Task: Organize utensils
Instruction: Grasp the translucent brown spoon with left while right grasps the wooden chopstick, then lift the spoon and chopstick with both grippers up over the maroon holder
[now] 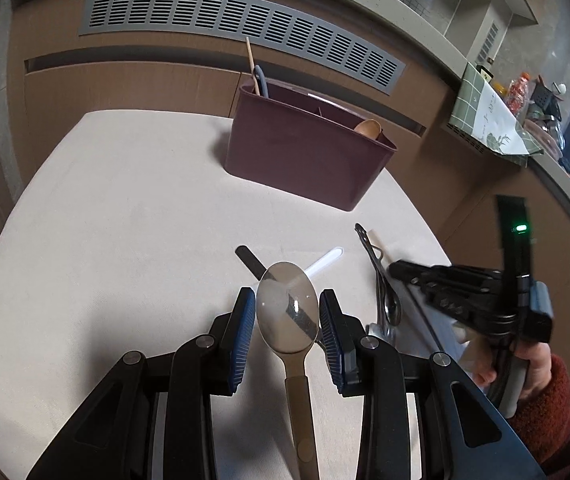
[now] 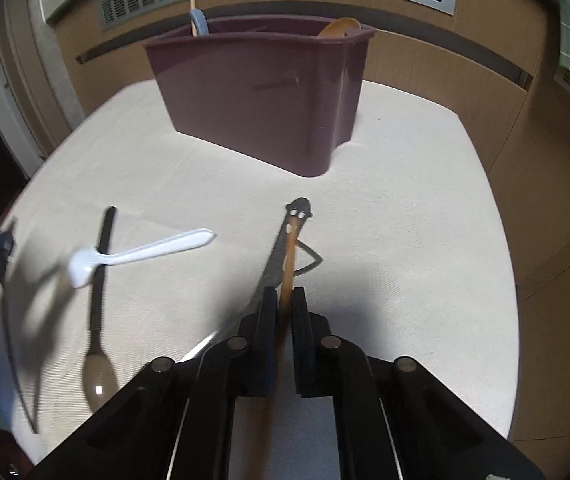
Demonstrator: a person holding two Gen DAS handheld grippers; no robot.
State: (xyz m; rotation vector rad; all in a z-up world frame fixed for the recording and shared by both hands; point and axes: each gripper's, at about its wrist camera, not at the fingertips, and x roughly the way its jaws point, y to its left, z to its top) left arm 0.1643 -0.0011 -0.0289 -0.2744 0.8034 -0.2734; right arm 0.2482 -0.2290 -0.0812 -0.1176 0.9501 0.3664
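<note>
Utensils are mid-sort: going left to right, the left gripper (image 1: 287, 316) has its blue-padded fingers spread on either side of a metal spoon (image 1: 287, 304) with a tan handle, which seems to rest on the table (image 1: 105, 220) over a black-handled utensil (image 1: 250, 261) and a white plastic spoon (image 1: 325, 261), so closing on it looks like the next move. Further right, the right gripper (image 2: 284, 300) pinches a thin wooden stick (image 2: 288, 264), I judge for the maroon caddy (image 2: 257, 96) beyond. Which caddy compartment suits it is hidden, and motion blur obscures the dark metal piece (image 2: 275, 258) alongside the stick.
</note>
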